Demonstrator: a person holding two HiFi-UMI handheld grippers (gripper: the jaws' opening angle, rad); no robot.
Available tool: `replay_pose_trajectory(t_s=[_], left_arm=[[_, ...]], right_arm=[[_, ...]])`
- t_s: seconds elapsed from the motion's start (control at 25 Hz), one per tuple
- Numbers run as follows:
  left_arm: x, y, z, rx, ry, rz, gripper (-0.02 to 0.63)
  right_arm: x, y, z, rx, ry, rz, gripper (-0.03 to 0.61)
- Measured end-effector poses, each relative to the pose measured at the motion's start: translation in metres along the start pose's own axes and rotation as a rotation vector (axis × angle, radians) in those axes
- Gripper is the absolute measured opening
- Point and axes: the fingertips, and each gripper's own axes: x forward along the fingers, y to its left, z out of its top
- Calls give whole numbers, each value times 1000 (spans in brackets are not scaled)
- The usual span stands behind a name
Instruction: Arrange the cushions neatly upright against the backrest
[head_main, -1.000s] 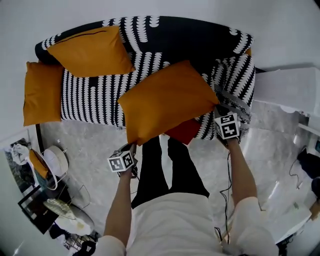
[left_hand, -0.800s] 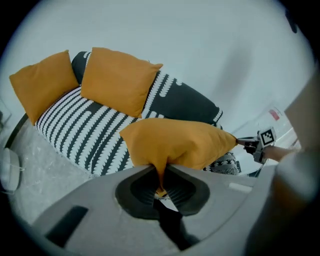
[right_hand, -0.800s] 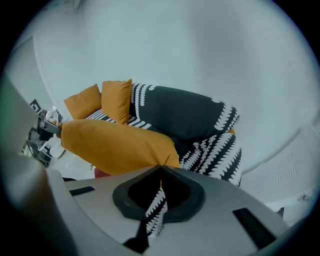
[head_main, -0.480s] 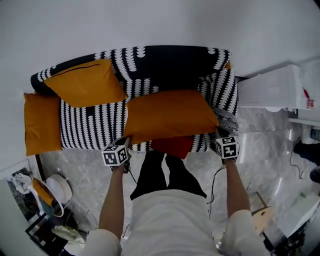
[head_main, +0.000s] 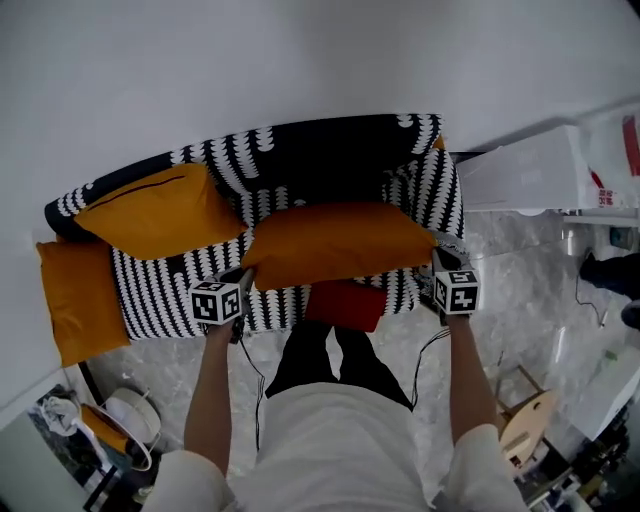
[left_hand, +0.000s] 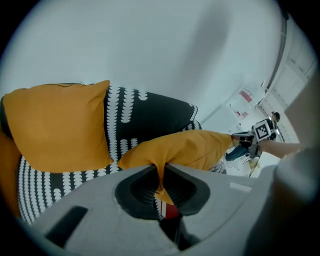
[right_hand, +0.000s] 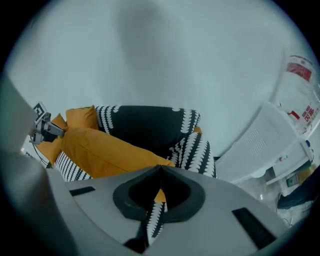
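Black-and-white patterned sofa (head_main: 330, 160) against a plain wall. Orange cushion (head_main: 340, 240) held level over the seat front, short of the backrest; bare seat behind it. Second orange cushion (head_main: 160, 210) leans on the backrest at the left end. Third cushion (head_main: 75, 295) hangs off that arm. Left hand-held gripper (head_main: 243, 277) pinches one corner of the held cushion, right hand-held gripper (head_main: 438, 256) the other. Red label (head_main: 630, 140) on the white unit, unreadable.

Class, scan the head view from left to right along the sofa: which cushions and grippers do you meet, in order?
Far-left orange cushion → propped orange cushion → left gripper → held orange cushion → right gripper.
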Motion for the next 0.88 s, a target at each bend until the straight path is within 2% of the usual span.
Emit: replay_pose_trajectory(t_s=[0.2,0.36,0.56,0.68,0.76,0.88], left_arm=[[20,30,65,49,-33,-3,32],[40,50,101,59,-51,10,32],[62,70,129,72,-56,42,32],[73,76,144,111,-46,89,34],[78,80,154,113,-48,119,34],[82,85,167,103,-50,163,38]], right_arm=[[30,-5,67,20,-58,-59,9],[56,-9,112,11,-91,-97,9],[91,-10,139,-8,-104,-134,9],[109,-13,152,-22,-117,-163,9],[119,-18,161,19,-145,-164,9],[133,-28,175,188,-182,-131,11]])
